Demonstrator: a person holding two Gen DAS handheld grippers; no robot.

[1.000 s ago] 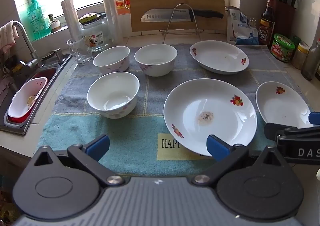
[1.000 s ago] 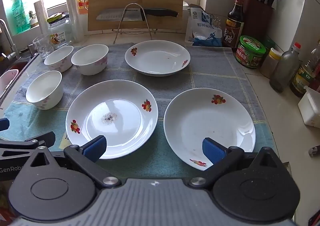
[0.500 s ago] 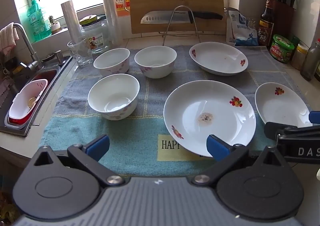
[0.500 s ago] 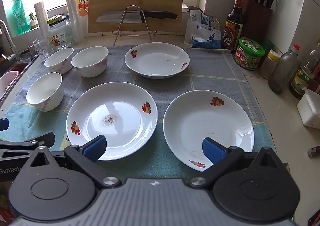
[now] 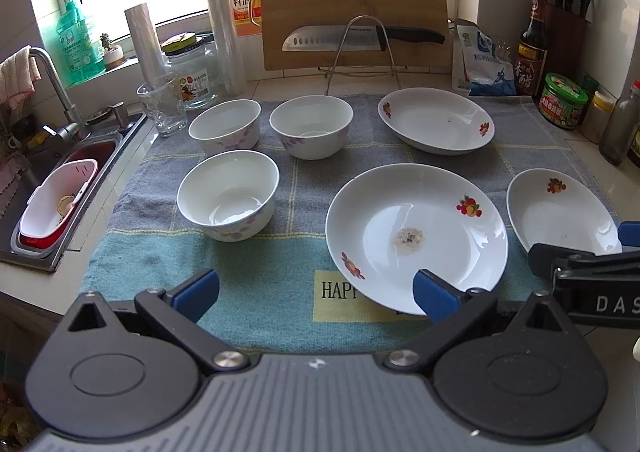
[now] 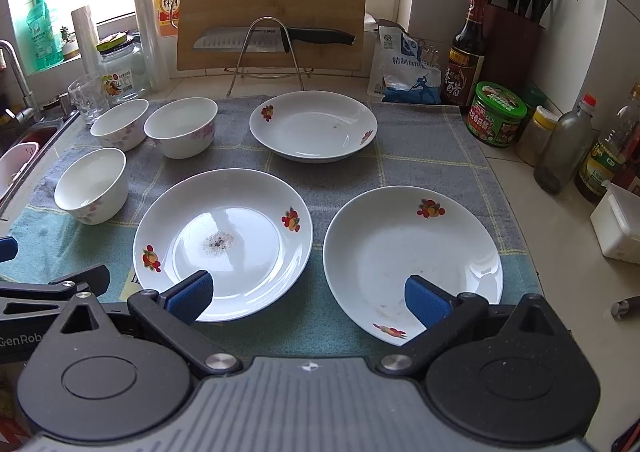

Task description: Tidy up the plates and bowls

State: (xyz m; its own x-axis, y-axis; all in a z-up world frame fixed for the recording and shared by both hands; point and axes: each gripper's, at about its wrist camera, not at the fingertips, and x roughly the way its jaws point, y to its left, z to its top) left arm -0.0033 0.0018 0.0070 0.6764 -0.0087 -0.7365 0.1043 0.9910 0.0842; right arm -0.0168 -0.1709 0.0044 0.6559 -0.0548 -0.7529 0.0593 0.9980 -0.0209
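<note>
Right now you are holding both grippers spread wide and empty over the near edge of the blue-grey checked towel: left gripper, right gripper. Three white floral bowls are sitting upright toward its left edge, three white fruit-printed plates lying flat toward the right, unstacked, round, with no long axis; likely spread out so each rim is reachable.

left gripper: my fingers spread wide, holding nothing, level and low | right gripper: my fingers spread wide, holding nothing | both side by side, pointing forward, apart
</note>
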